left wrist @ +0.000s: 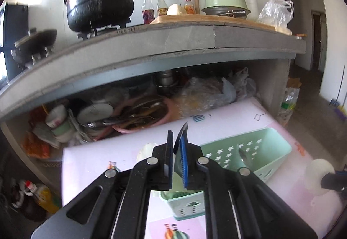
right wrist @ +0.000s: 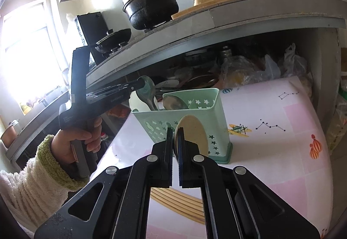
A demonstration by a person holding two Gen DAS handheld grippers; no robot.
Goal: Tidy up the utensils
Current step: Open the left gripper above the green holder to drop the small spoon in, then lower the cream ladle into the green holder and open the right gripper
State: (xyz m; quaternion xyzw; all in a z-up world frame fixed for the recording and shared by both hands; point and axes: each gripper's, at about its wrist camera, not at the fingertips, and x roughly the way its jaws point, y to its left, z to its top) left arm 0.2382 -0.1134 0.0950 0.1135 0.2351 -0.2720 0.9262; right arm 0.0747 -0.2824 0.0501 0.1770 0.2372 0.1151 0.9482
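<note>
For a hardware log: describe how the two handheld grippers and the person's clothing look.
Both grippers are black linkage frames with round silver pivot bolts and flat parallel fingers. The left gripper has blue-edged finger pads; the right gripper is the same build. Seen from the side, the left one has a black pistol-style handle with small, unreadable white lettering. The left hand wears a cream fleece sleeve with a green cuff.

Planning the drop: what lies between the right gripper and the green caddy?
Only the beige round utensil the right gripper holds, before the green caddy's wall; right wrist view.
</note>
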